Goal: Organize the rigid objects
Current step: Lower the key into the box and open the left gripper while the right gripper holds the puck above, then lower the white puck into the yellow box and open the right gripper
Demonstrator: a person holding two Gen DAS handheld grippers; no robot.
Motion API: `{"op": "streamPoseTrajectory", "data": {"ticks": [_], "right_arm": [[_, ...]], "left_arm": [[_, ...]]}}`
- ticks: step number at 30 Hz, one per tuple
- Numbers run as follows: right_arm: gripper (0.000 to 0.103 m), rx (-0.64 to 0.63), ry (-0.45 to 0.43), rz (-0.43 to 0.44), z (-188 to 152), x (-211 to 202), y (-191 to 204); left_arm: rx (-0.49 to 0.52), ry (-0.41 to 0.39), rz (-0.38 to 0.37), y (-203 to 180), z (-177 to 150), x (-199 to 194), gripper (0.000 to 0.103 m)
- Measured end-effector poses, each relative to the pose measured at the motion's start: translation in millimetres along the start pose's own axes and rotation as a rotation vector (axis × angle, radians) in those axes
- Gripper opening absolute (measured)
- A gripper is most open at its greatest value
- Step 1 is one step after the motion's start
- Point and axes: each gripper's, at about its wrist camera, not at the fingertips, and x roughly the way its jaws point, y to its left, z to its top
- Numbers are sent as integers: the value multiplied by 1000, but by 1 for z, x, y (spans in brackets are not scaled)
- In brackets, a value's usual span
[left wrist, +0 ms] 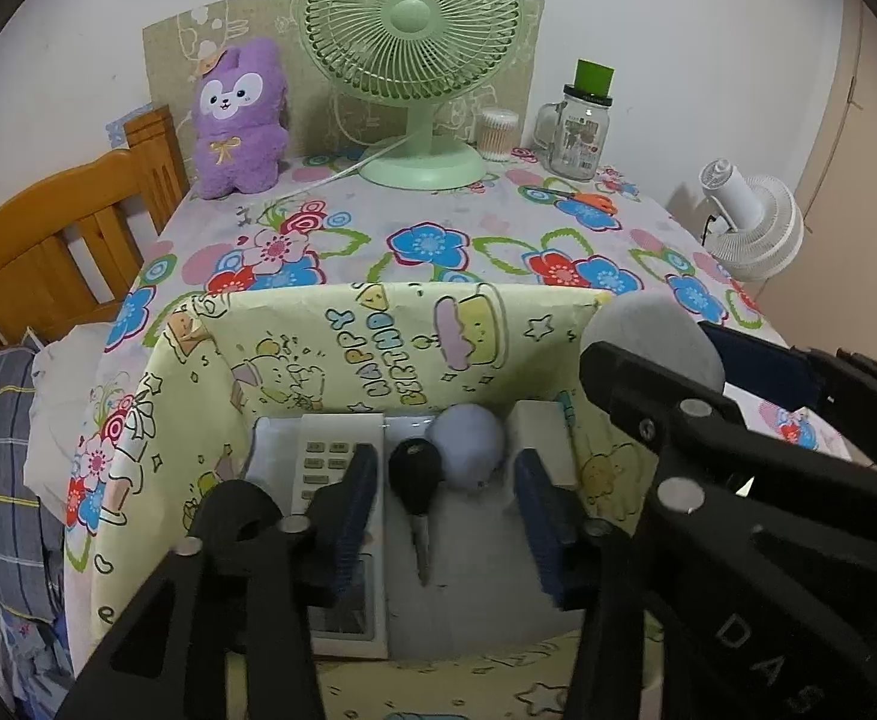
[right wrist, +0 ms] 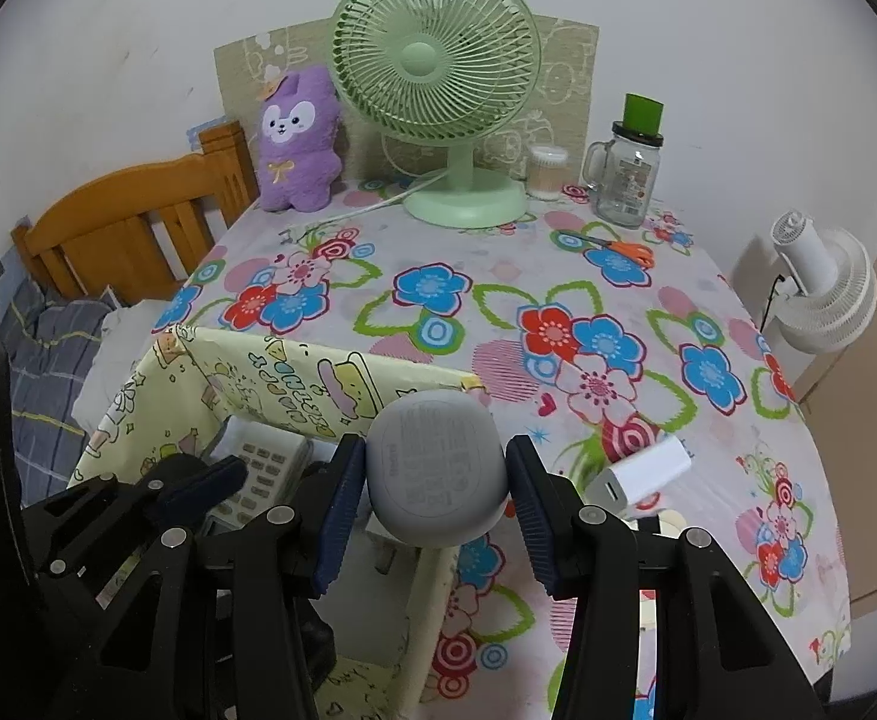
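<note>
Lengthwise — car key [left wrist: 416,495] blade nearward

The remote [left wrist: 342,516] lies half hidden behind the left hand-held gripper [left wrist: 444,516]. The jar [right wrist: 627,180] label is too small to read. The white charger [right wrist: 648,471] perhaps continues behind the right hand-held gripper [right wrist: 432,492].

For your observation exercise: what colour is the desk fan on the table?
Pale green desk fan, clearest in the right wrist view.

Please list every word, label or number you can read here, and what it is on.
"HAPPY BIRTHDAY": yellow cartoon-print paper box.
"DAS": black right gripper.
Grey rounded case in the right gripper: embossed text, unreadable.
Clear glass jar label: too small.
White remote control buttons: blurred.
</note>
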Motion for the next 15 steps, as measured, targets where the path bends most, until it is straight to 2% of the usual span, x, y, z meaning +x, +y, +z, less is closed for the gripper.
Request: {"op": "streamPoseTrajectory", "data": {"ticks": [3,5,8,12,15], "right_arm": [[52,-6,3,9,1,5,3],[52,-10,3,10,1,7,5],[52,-18,2,19,2,9,7],[52,-38,0,32,-1,9,12],[52,-76,-10,7,-4,8,18]], "left_arm": [[1,-5,11,3,-1,0,67],[10,-4,6,4,-2,0,79],[21,-17,6,5,-4,-3,90],[27,-20,31,7,-5,-5,92],[25,-17,37,8,-5,-6,94]]}}
